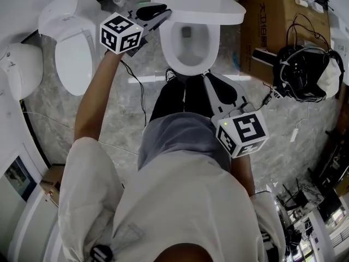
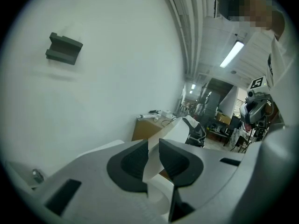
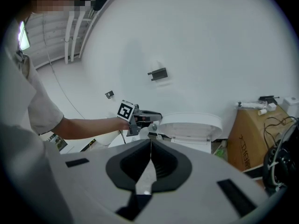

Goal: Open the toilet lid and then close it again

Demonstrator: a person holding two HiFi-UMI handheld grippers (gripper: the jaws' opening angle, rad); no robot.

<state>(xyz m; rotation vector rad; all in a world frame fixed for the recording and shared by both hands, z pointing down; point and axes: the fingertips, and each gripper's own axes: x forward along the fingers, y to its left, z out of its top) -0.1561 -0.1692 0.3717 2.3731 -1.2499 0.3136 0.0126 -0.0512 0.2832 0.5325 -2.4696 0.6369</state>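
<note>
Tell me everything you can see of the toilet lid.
The toilet lid is white, smooth and glossy, plastic-looking, a broad oval with a thin rim. It stands partly raised, tilted back above the open bowl. The left gripper clamps its edge between its fingers; nothing else is seen touching it.

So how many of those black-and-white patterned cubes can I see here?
2. One cube sits on the left gripper, up by the toilet lid; the other cube is on the right gripper, lower right. None seem hidden.

Marbled grey floor (image 1: 49,113), white wall (image 2: 117,78)
</note>
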